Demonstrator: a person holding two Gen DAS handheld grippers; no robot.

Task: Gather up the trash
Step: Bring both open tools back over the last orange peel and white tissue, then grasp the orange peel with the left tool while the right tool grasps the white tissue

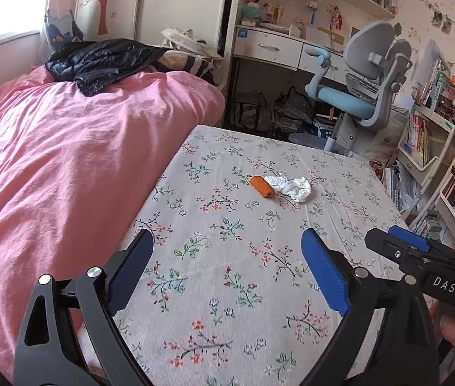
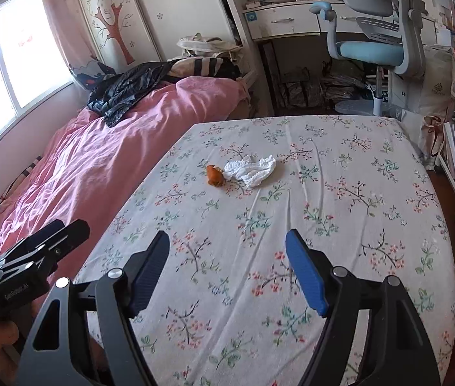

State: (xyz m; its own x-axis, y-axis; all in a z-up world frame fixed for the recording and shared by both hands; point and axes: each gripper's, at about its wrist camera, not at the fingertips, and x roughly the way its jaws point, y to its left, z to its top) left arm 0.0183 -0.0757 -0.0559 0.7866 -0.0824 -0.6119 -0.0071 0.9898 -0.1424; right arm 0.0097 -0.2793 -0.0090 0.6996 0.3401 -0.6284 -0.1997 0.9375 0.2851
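Note:
A crumpled white tissue (image 1: pixel 291 186) (image 2: pixel 250 169) lies near the middle of the floral-cloth table (image 1: pixel 227 289) (image 2: pixel 340 225), touching an orange scrap (image 1: pixel 262 186) (image 2: pixel 214 176) on its left. My left gripper (image 1: pixel 227 244) hovers open over the near part of the table, well short of both pieces, with nothing between its fingers. My right gripper (image 2: pixel 227 241) is also open and empty, at a similar distance from the trash. Each gripper shows at the edge of the other's view: the right gripper (image 1: pixel 398 241) at the lower right, the left gripper (image 2: pixel 50 234) at the lower left.
A bed with a pink duvet (image 1: pixel 66 167) (image 2: pixel 114 148) runs along the table's left side, a black jacket (image 1: pixel 98 61) (image 2: pixel 124 90) on it. Beyond the table stand a blue-grey desk chair (image 1: pixel 362 83) (image 2: pixel 378 32), a desk and bookshelves (image 1: pixel 430 141) at the right.

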